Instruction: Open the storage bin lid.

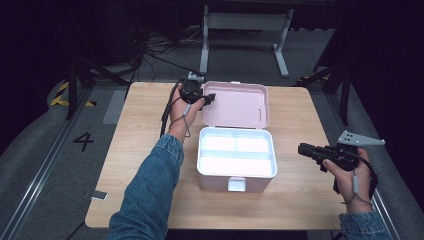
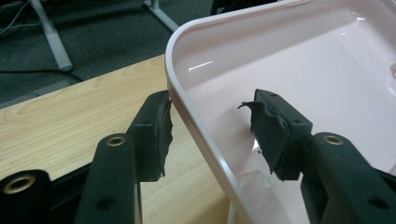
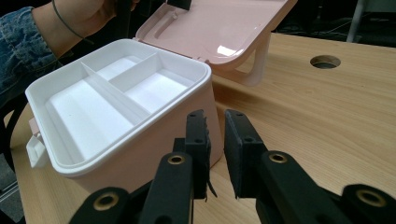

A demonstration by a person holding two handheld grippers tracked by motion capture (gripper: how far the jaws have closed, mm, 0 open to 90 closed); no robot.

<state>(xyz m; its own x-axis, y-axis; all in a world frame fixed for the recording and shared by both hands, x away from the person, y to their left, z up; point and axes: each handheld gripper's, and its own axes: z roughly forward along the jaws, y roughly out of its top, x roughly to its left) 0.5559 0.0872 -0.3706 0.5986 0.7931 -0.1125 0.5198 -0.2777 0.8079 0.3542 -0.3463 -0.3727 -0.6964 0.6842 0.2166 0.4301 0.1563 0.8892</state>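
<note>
A pink box (image 1: 260, 184) stands mid-table with its lid (image 1: 235, 102) swung back and open. A white divided tray (image 1: 236, 150) sits in its top, its compartments bare. My left gripper (image 1: 207, 98) is open at the lid's left edge. In the left gripper view it (image 2: 210, 112) straddles the lid's rim (image 2: 196, 126), one jaw outside and one inside the lid (image 2: 299, 56). My right gripper (image 1: 301, 148) hovers right of the box, pointing at it. Its jaws (image 3: 215, 119) are almost together with nothing between them, near the box wall (image 3: 154, 149).
The wooden table (image 1: 300, 120) has bare room on both sides of the box. A round cable hole (image 3: 325, 61) lies beyond the lid (image 3: 219, 28). A white latch (image 1: 236, 184) sticks out at the box's front. A small grey object (image 1: 98, 195) rests at the table's front left corner.
</note>
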